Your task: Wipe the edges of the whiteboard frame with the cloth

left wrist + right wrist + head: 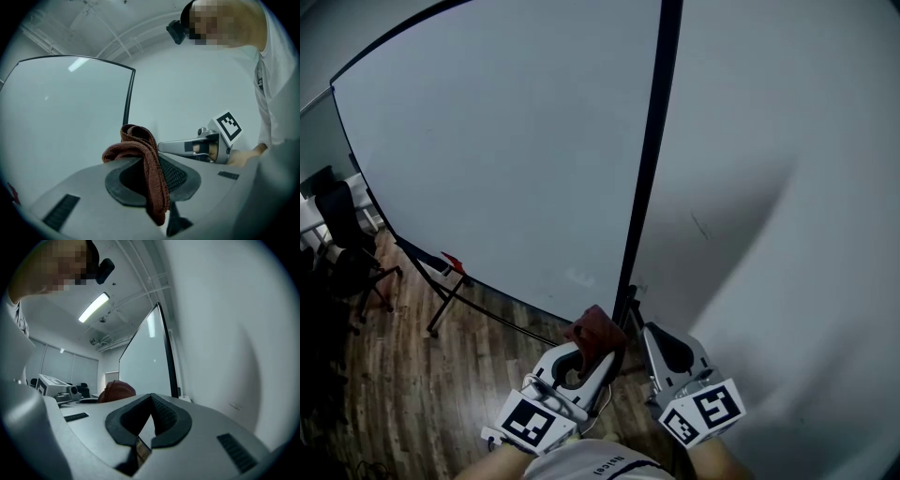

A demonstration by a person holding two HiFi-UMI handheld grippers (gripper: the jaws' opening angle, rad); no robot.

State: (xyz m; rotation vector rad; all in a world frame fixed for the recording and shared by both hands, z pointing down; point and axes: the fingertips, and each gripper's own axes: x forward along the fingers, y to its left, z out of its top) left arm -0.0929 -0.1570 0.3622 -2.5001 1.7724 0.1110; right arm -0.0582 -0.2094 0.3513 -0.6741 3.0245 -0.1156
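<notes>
The whiteboard's black frame edge [649, 169] runs down the middle of the head view, between the white board and the wall. At its lower end my left gripper [602, 349] is shut on a folded brown cloth [595, 328], which sits against the frame. In the left gripper view the cloth [146, 161] drapes out between the jaws of that gripper [151, 165], with the frame edge [126, 101] behind. My right gripper [649, 330] is just right of the frame, shut and empty; its own view shows its tips [151, 399] meeting, the cloth [116, 391] to the left and the frame [168, 357] ahead.
The whiteboard stands on black legs [441, 300] over a wooden floor [422, 394], with a red item [453, 262] at its lower edge. A black office chair [347, 244] is at far left. A white wall [787, 187] fills the right side.
</notes>
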